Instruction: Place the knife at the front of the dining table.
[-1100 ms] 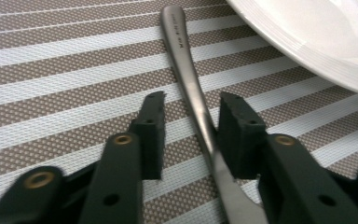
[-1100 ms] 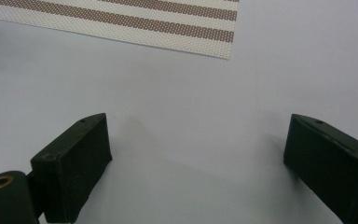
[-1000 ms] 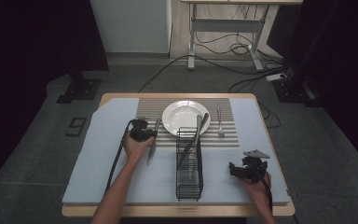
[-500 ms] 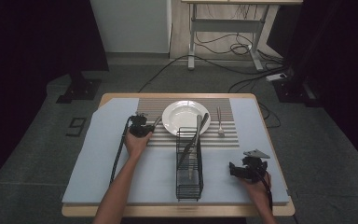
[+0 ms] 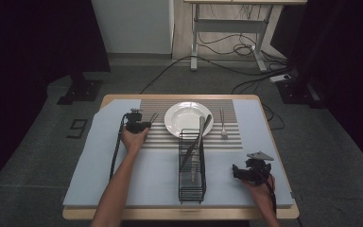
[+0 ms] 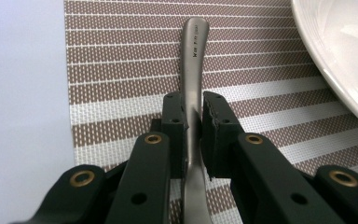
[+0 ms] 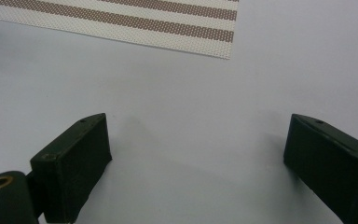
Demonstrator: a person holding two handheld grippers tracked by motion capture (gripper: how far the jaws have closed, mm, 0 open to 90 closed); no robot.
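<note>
**A:** What's on your left?

**B:** My left claw (image 5: 144, 124) sits on the left part of the striped mat (image 5: 165, 139), just left of the white plate (image 5: 185, 118). Its jaws have just been closing, and they now pinch the handle of a metal utensil (image 6: 193, 84). In the left gripper view the handle runs straight out between the two black pads (image 6: 175, 123), lying along the mat with the plate's rim off to the side. I can't tell which kind of utensil it is; the far end is hidden.

**A:** And the middle?

**B:** A black wire rack (image 5: 192, 165) stands on the blue worktop (image 5: 99, 179) in front of the plate, with utensils leaning in it. A fork (image 5: 222, 124) lies on the mat right of the plate.

**A:** The right side?

**B:** My right claw (image 5: 238, 172) rests low over the worktop near the front right corner, jaws spread wide, gripping nothing.
</note>
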